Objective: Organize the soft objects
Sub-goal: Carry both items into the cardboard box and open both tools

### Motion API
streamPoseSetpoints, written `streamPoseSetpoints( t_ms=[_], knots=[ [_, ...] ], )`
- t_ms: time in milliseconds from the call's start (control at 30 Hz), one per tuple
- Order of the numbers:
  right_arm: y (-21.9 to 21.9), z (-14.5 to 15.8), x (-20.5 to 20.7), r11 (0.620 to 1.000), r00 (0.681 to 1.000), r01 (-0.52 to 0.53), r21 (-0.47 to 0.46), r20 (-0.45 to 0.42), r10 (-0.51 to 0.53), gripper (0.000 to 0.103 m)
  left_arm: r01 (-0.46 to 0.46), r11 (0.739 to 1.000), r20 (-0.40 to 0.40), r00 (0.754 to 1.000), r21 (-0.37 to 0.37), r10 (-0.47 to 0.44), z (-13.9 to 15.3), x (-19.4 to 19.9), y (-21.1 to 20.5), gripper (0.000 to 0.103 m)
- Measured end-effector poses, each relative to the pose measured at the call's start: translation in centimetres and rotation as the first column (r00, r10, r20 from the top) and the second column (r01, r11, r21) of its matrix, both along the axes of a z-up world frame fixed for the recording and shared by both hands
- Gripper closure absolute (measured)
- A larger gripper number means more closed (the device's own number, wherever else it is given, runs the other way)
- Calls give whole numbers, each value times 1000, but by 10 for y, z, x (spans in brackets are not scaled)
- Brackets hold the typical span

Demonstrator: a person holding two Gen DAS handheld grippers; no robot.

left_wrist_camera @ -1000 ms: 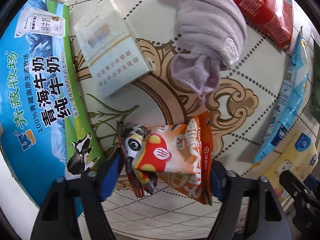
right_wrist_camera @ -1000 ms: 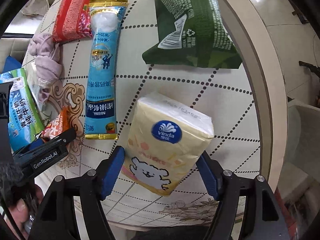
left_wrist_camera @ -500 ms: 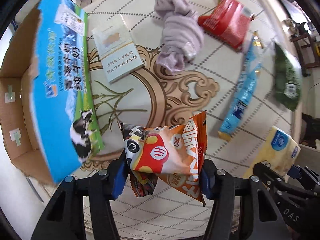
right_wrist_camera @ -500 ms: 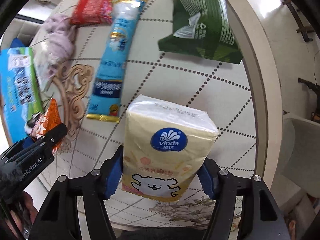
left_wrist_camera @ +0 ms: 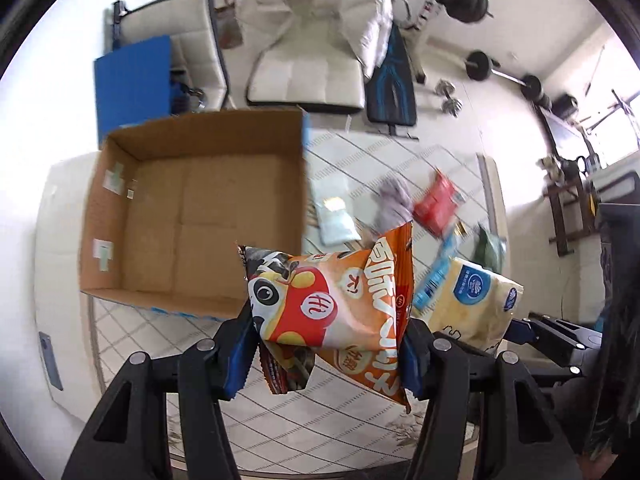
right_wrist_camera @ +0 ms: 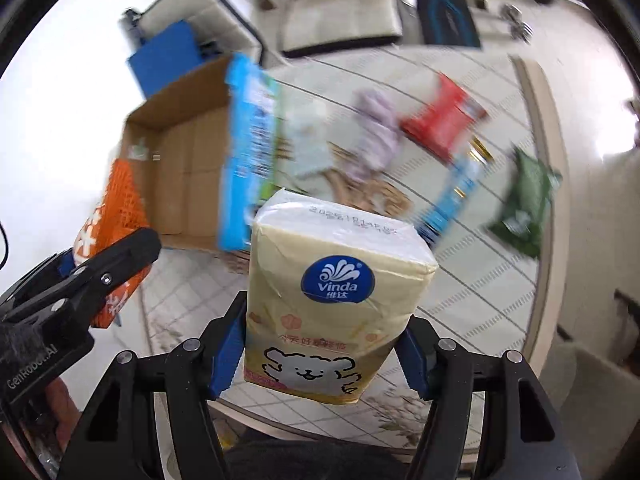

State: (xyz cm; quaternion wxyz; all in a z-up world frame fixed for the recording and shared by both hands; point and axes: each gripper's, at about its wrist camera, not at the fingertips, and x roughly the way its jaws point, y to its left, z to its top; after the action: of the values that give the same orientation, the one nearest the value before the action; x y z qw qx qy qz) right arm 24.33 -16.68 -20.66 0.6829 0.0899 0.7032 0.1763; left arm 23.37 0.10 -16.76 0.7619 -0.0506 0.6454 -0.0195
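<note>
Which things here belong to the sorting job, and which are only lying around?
Job: orange snack bag in left gripper; tissue pack in right gripper; cardboard box.
Lying about: barbell, white cushion.

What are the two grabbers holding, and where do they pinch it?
The left gripper pinches the orange snack bag across its lower sides. The right gripper pinches the yellow Vinda tissue pack across its lower sides.

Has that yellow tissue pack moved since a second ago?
Yes. The tissue pack, clamped in the right gripper, has been lifted off the table.
</note>
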Motion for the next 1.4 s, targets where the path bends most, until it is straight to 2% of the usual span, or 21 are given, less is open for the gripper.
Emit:
streamPoseSetpoints(
  t_ms=[67, 200, 300, 400, 567, 667, 867, 967, 1033, 1067, 1133, 1333, 1400],
  knots=[
    [27, 22, 9, 999, 999, -35, -1, 29, 35, 34, -32, 999, 6, 999, 12, 32, 3, 15, 27, 46],
    [88, 16, 44, 997, 997, -76, -15, 27, 76, 34, -75, 997, -20, 997, 4, 75, -10, 42, 80, 46],
    [126, 7, 67, 995, 996, -89, -37, 7, 90, 34, -99, 995, -71, 993, -24, 97, -35, 69, 116, 46],
    [159, -19, 93, 993, 995, -97, -67, -24, 96, 34, -111, 993, -126, 987, -50, 104, -62, 95, 145, 46],
    [197, -78, 128, 985, 992, -107, -132, -82, 97, 34, -99, 990, -226, 971, -100, 75, -114, 133, 168, 46],
    [213, -101, 142, 978, 990, -122, -168, -93, 107, 34, -83, 990, -260, 964, -115, 50, -140, 149, 173, 46],
    [230, -134, 164, 965, 986, -151, -215, -102, 131, 33, -63, 993, -309, 951, -95, 31, -171, 167, 182, 42],
    [233, -142, 171, 957, 983, -166, -239, -118, 141, 32, -69, 992, -341, 940, -107, 29, -177, 169, 185, 39],
    [232, -141, 173, 955, 984, -161, -249, -112, 137, 29, -72, 992, -347, 937, -107, 30, -179, 170, 188, 23],
    [232, -139, 173, 956, 985, -159, -248, -108, 136, 21, -69, 992, -340, 940, -106, 28, -177, 170, 188, 19],
    [230, -135, 172, 957, 987, -149, -248, -98, 128, 19, -69, 992, -330, 943, -108, 30, -172, 167, 190, 10],
    [225, -115, 160, 955, 990, -137, -262, -75, 121, 18, -84, 991, -291, 955, -102, 51, -154, 151, 200, 5],
    [223, -105, 151, 955, 992, -122, -269, -60, 109, 8, -90, 992, -269, 961, -88, 64, -145, 142, 204, 5]
  ],
)
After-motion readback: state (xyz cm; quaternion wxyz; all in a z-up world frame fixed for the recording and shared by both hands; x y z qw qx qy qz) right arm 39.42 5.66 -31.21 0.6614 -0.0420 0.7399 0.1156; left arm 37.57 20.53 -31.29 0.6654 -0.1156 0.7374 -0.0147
